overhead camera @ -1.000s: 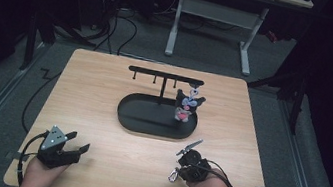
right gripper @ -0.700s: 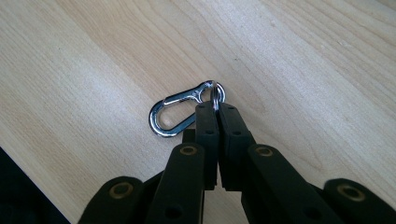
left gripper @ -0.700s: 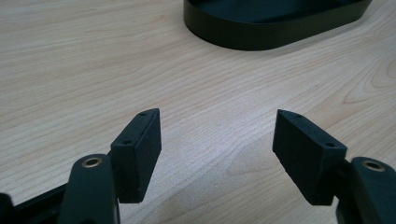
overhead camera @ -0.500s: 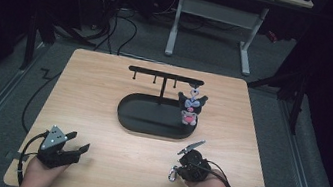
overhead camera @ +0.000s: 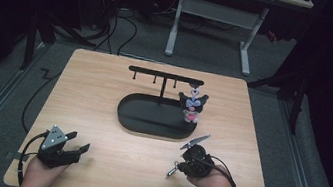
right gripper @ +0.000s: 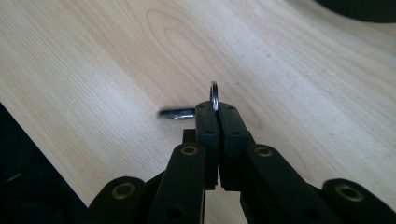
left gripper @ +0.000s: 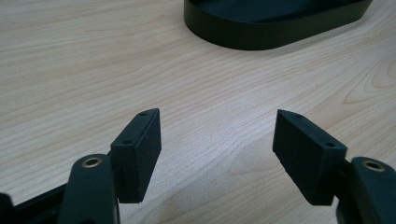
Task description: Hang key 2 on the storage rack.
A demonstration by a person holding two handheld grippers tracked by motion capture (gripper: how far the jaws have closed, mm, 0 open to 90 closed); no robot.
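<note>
Right gripper clamped on metal key ring above surface; left gripper jaws apart, holding nothing.

Left gripper low near the table's front edge, jaws wide apart — right gripper tilted, jaws pressed together

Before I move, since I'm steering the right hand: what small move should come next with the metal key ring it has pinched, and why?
Probably lift the right gripper and carry it toward the black T-shaped hanger stand. Its jaws are shut on the metal key ring, low over the light wooden table, while the stand's bar has free hooks beside the hanging dark plush charm. The left gripper rests open.
</note>
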